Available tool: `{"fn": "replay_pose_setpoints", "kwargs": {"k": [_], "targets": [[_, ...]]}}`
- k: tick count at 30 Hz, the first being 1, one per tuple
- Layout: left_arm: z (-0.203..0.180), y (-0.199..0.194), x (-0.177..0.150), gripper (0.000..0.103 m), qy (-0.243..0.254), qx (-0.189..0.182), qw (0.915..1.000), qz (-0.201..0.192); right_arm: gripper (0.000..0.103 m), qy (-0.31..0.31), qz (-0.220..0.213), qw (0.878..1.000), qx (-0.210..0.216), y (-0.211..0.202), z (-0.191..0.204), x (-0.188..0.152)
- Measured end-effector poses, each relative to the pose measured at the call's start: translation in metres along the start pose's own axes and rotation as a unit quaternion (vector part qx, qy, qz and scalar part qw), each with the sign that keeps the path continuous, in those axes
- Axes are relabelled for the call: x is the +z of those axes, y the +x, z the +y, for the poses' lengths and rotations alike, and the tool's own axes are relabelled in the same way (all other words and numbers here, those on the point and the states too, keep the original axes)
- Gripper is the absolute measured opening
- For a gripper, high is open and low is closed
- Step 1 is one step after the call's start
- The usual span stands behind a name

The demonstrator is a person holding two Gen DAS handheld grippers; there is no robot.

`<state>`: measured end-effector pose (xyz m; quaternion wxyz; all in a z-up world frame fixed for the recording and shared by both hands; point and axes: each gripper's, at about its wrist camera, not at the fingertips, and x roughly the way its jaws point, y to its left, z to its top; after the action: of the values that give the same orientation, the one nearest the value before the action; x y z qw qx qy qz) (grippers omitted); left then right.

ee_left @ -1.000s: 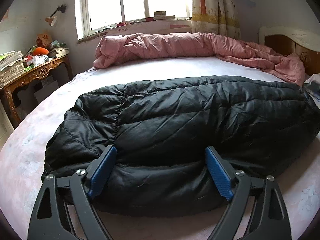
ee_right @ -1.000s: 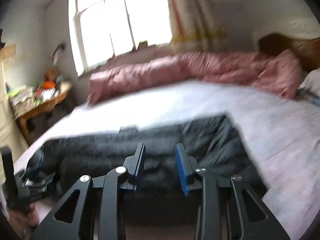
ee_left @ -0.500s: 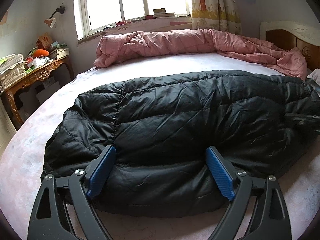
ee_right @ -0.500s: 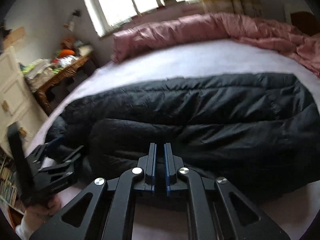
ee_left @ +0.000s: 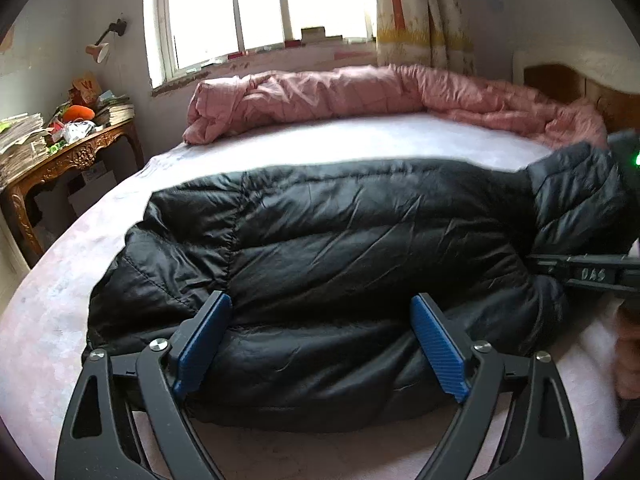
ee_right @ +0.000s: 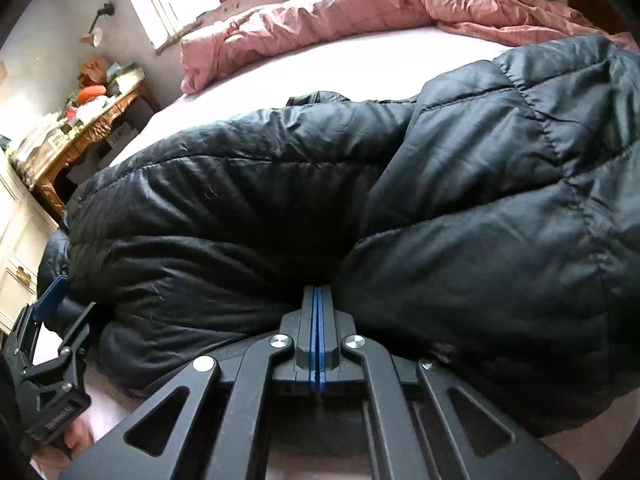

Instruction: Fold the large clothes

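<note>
A black puffer jacket [ee_left: 340, 248] lies across the pale pink bed [ee_left: 360, 136], folded lengthwise. My left gripper [ee_left: 320, 320] is open, its blue pads wide apart at the jacket's near edge, close to its left end. My right gripper [ee_right: 318, 300] is shut on the jacket's [ee_right: 460, 208] right end and lifts that part up over the rest. The right gripper also shows at the right edge of the left wrist view [ee_left: 592, 274]. The left gripper shows at the lower left of the right wrist view [ee_right: 56, 340].
A rolled pink quilt [ee_left: 360, 92] lies along the bed's far side under the window. A carved wooden table [ee_left: 68, 160] piled with papers stands left of the bed. A wooden headboard [ee_left: 560, 76] is at the far right.
My right gripper closed and moved in on the jacket's right end, which now rises and folds toward the left. My left gripper stayed open in place.
</note>
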<state>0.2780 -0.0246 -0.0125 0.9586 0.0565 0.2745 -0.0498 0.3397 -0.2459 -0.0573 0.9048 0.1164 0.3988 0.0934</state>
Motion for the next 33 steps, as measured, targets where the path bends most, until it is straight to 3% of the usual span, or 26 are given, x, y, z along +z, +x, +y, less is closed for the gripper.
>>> {"fn": "replay_pose_setpoints", "kwargs": {"k": [2,5,8,10,12,13,16,18,20,23,27,29,31,33], "targets": [[0.001,-0.004,0.0,0.086,-0.002,-0.007,0.9999,-0.009,0.0,0.002,-0.018,1.0,0.003,-0.007,-0.001,-0.002],[-0.003,0.003,0.001,0.086,0.006,0.008,0.9999,0.007,0.005,0.0,-0.049,0.999,-0.007,-0.028,0.001,-0.006],[-0.002,0.006,0.001,0.087,0.006,0.008,0.9999,0.012,0.033,0.002,-0.089,0.996,-0.003,-0.064,-0.003,-0.019],[-0.001,0.006,0.001,0.087,0.002,0.005,0.9999,0.011,0.061,0.01,-0.114,0.993,-0.017,-0.086,-0.008,-0.023],[0.0,0.006,0.0,0.088,0.0,0.004,0.9999,0.013,0.069,0.025,-0.142,0.988,-0.049,-0.112,-0.02,-0.029],[-0.001,0.007,0.0,0.089,0.0,0.004,0.9999,0.013,0.081,0.037,-0.157,0.985,-0.06,-0.123,-0.027,-0.033],[-0.001,0.006,0.0,0.091,0.001,0.005,0.9999,0.014,0.102,0.087,-0.2,0.971,-0.1,-0.151,-0.059,-0.046],[-0.001,0.006,0.0,0.092,0.0,0.005,0.9999,0.014,0.103,0.129,-0.223,0.957,-0.135,-0.162,-0.085,-0.055],[-0.001,0.006,0.0,0.092,0.0,0.004,0.9999,0.014,0.103,0.168,-0.211,0.952,-0.147,-0.161,-0.113,-0.056],[-0.001,0.005,-0.002,0.094,-0.001,0.003,0.9999,0.015,0.103,0.235,-0.187,0.952,-0.059,-0.152,-0.152,-0.053],[-0.002,0.006,-0.003,0.094,0.001,0.003,0.9999,0.016,0.101,0.3,-0.183,0.935,0.04,-0.141,-0.18,-0.056],[-0.002,0.006,-0.003,0.095,0.002,0.004,0.9998,0.017,0.092,0.297,-0.183,0.936,0.041,-0.135,-0.178,-0.052],[-0.003,0.006,-0.003,0.095,0.002,0.004,0.9998,0.018,0.074,0.295,-0.165,0.94,0.04,-0.121,-0.173,-0.047],[-0.003,0.007,-0.003,0.095,0.002,0.004,0.9998,0.018,0.064,0.303,-0.142,0.942,0.034,-0.106,-0.176,-0.044]]}}
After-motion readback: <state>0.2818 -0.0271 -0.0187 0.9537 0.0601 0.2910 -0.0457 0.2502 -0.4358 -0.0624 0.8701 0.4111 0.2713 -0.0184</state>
